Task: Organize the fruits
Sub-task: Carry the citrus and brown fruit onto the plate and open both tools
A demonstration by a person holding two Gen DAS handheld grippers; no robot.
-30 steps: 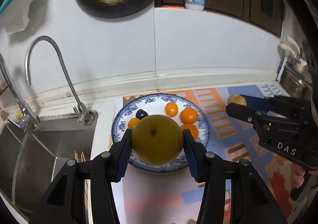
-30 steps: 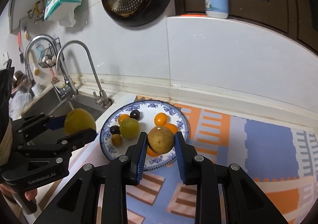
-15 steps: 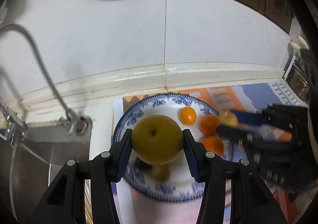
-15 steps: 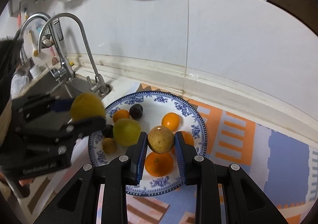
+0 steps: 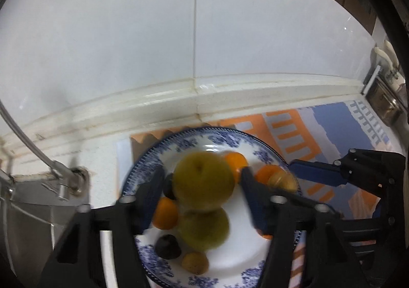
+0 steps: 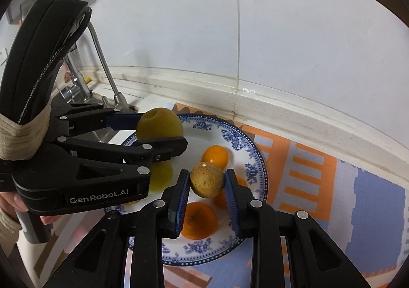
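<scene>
Both tools sit over the plate (image 6: 258,160): left tool (image 5: 203,185) grips the pear (image 5: 203,181), right tool (image 6: 207,183) the brown fruit (image 6: 207,180), each directly above piled fruit

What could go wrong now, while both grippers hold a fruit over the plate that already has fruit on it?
1. The plate is crowded. If the left gripper lets go of the big yellow pear here, it may land on the green fruit below and roll off.
2. The two grippers are close together above the plate. The right gripper, holding the small brown fruit, could bump the left one.
</scene>
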